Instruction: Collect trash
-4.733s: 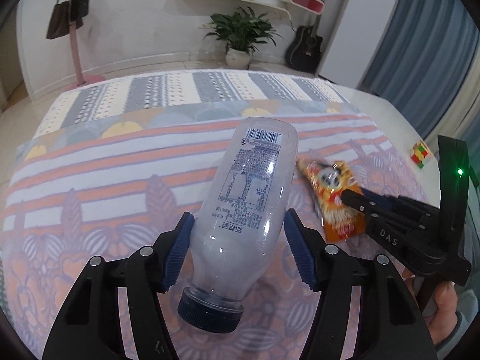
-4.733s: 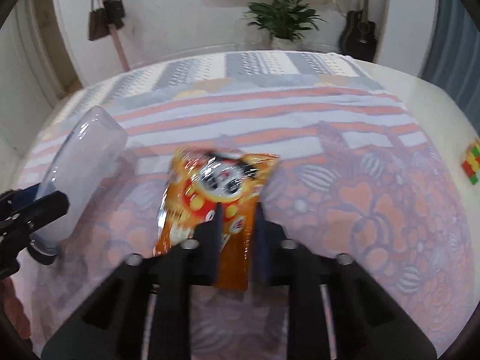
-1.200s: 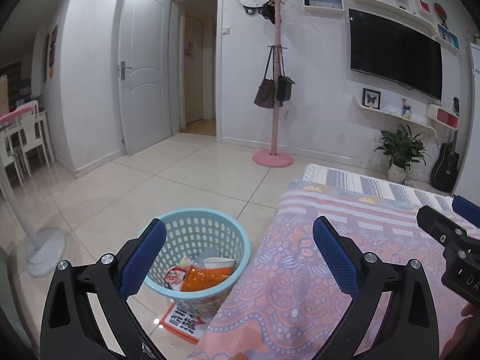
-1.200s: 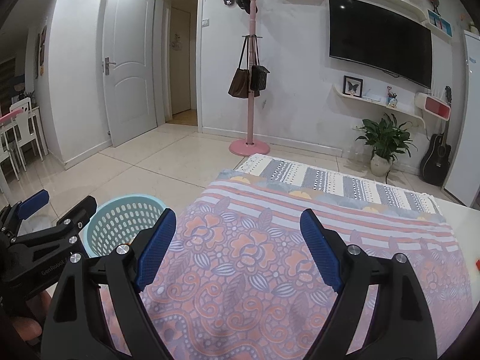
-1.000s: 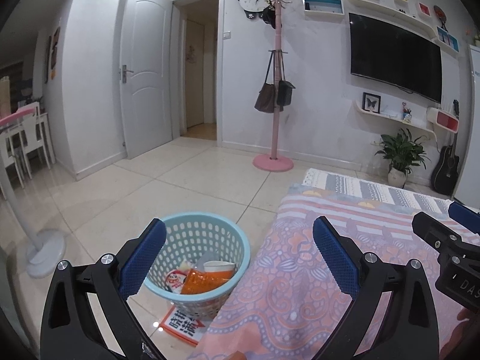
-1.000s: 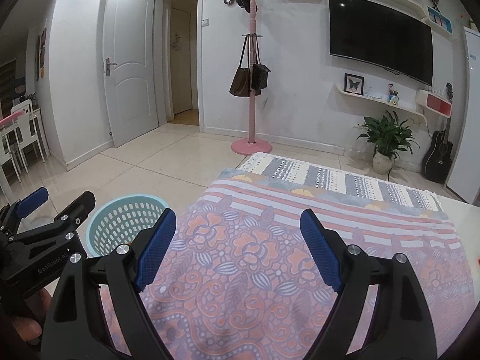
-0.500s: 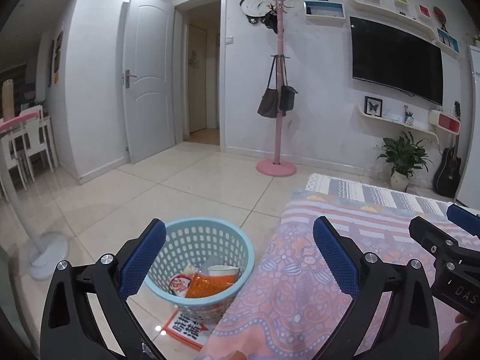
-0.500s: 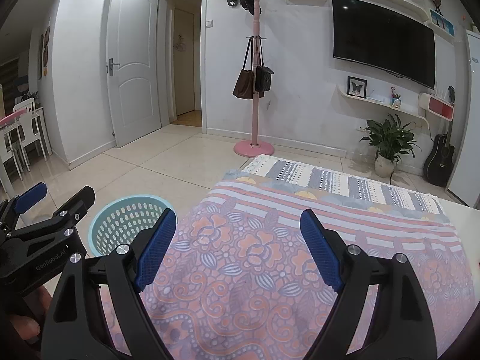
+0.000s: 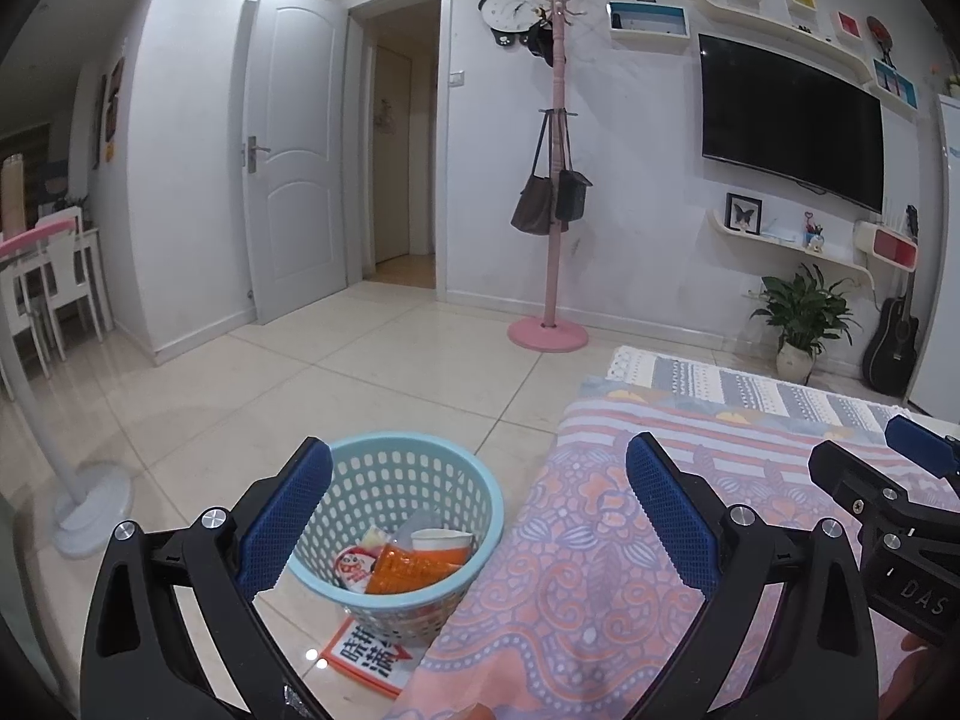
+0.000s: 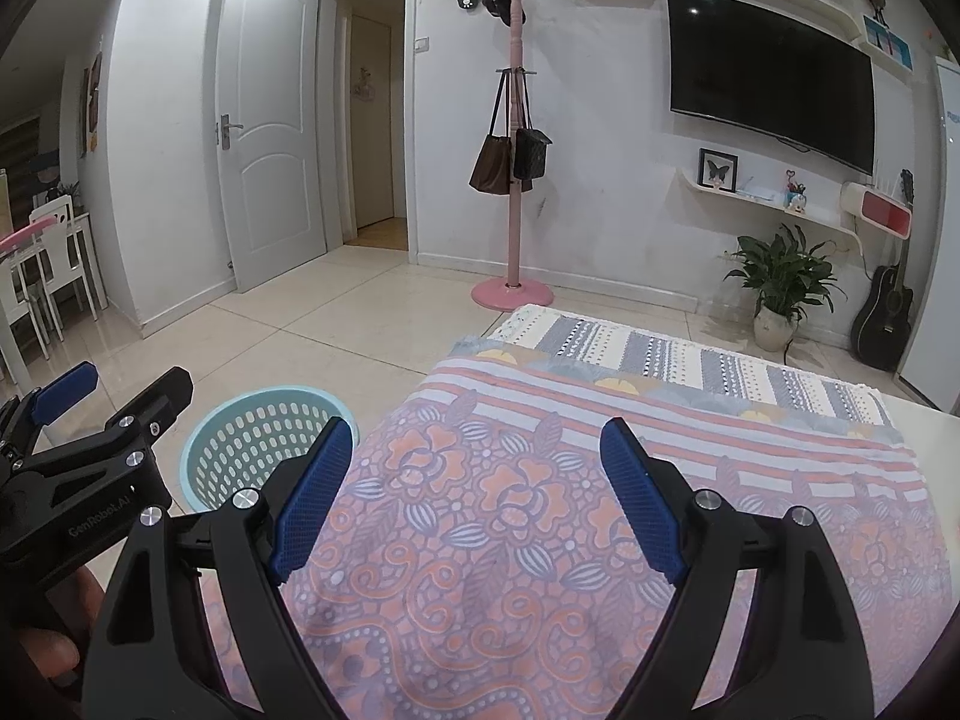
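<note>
From the left wrist camera, the left gripper (image 9: pixel 479 510) has its blue-padded jaws spread wide with nothing between them, pointing slightly down toward a light-blue perforated waste basket (image 9: pixel 384 468) that stands on the tiled floor (image 9: pixel 360 384) just beside the edge of a bed covered in a floral pink and lilac bedspread (image 9: pixel 600 570). Inside the basket lie the collected pieces of trash — an orange snack packet (image 9: pixel 414 567), a white-and-red wrapper (image 9: pixel 354 564) and a pale cup-like item (image 9: pixel 441 539) resting against each other near the bottom. A red-and-white printed sheet (image 9: pixel 366 657) lies flat on the floor, partly under the basket's near side. At the right edge of this view the right gripper (image 9: pixel 894 480) reaches in over the bedspread. Against the far wall stand a pink coat rack (image 9: pixel 555 180) with two bags hanging from it, a wall-mounted television (image 9: pixel 792 126) and a potted plant (image 9: pixel 801 312). From the right wrist camera, the right gripper (image 10: pixel 477 480) is likewise parted wide and empty, hovering above the bedspread (image 10: pixel 540 510) — no trash shows on the cloth. The basket (image 10: pixel 252 438) sits at the left of the bed, its contents hidden from this angle, and the left gripper (image 10: pixel 108 408) shows at the left edge with a finger of the hand (image 10: pixel 45 657) holding it below.
</note>
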`<state>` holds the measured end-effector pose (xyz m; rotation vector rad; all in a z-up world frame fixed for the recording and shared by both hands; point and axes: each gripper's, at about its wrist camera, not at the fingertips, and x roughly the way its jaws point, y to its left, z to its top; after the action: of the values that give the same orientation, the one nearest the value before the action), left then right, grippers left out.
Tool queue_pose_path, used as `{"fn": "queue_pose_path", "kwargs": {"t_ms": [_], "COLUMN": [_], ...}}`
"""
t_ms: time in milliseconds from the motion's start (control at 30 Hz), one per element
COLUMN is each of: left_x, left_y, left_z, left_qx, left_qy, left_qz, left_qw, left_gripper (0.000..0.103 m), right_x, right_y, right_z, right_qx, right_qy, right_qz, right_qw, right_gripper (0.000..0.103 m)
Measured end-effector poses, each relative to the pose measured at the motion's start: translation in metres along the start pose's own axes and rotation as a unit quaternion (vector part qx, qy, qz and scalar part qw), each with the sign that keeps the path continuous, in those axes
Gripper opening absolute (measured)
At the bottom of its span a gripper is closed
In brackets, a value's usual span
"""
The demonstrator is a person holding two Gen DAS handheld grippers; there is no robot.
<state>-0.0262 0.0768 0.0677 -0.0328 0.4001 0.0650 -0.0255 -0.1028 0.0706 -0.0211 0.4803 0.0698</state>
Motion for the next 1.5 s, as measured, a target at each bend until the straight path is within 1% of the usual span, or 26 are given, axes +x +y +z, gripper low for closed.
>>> {"fn": "queue_pose_path", "kwargs": {"t_ms": [933, 1200, 1333, 1500], "left_x": [-0.0022, -0.0001, -0.0032, -0.0044], "left_y": [0.0012, 0.0061, 0.0067, 0.0064], "left_z": [0.0011, 0.0031, 0.0037, 0.0042], "left_qx": [-0.003, -0.014, -0.013, -0.011], "left_qy": [0.002, 0.001, -0.008, -0.008], "left_qz": [-0.005, 0.002, 0.021, 0.024], "left_qw": [1.0000, 0.9999, 0.9997, 0.9996], "left_gripper": [0.095, 0.095, 0.095, 0.095], "right_x": [0.0048, 0.0056, 0.0063, 0.0062], "right_y": [-0.0026, -0.0014, -0.0004, 0.0014], "right_z": [-0.0039, -0.0030, -0.0037, -0.0046], "right_qx": [0.012, 0.009, 0.009, 0.005], "right_qy": [0.014, 0.016, 0.018, 0.018], "right_qz": [0.005, 0.005, 0.008, 0.009], "right_qw": [1.000, 1.000, 1.000, 1.000], "right_gripper": [0.081, 0.081, 0.081, 0.081]}}
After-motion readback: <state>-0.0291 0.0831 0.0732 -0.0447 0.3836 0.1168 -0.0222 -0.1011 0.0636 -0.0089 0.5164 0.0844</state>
